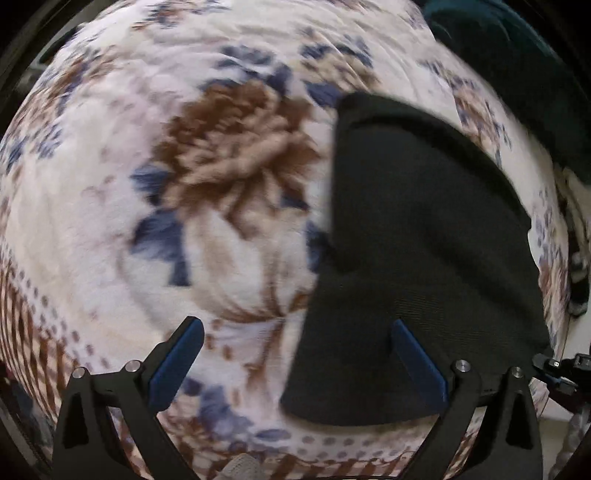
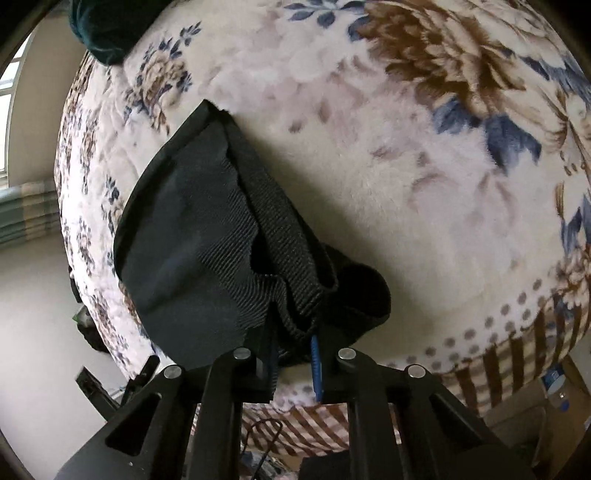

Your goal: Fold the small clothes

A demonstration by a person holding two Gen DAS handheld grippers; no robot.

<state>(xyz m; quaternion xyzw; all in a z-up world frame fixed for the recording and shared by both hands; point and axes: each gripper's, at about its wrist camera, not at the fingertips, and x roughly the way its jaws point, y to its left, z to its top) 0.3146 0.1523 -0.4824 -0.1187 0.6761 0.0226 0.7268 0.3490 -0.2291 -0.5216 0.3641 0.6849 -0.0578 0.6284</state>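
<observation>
A small black garment [image 1: 424, 236] lies on a floral fleece blanket [image 1: 207, 155], partly folded. My left gripper [image 1: 295, 339] points straight down over the garment's left edge, jaws wide open, nothing held; its right finger [image 1: 417, 362] hangs over the black cloth, its left finger [image 1: 177, 362] over the blanket. In the right wrist view the same black garment [image 2: 207, 236] bunches up towards my right gripper [image 2: 295, 343], which is shut on a gathered fold of its edge. The cloth hides the fingertips.
A dark green cloth [image 1: 517, 74] lies at the blanket's far corner and shows again as a dark green cloth [image 2: 107, 26] in the right wrist view. The bed edge drops to a pale floor [image 2: 40, 325]. A box [image 2: 561, 398] stands below the bed at right.
</observation>
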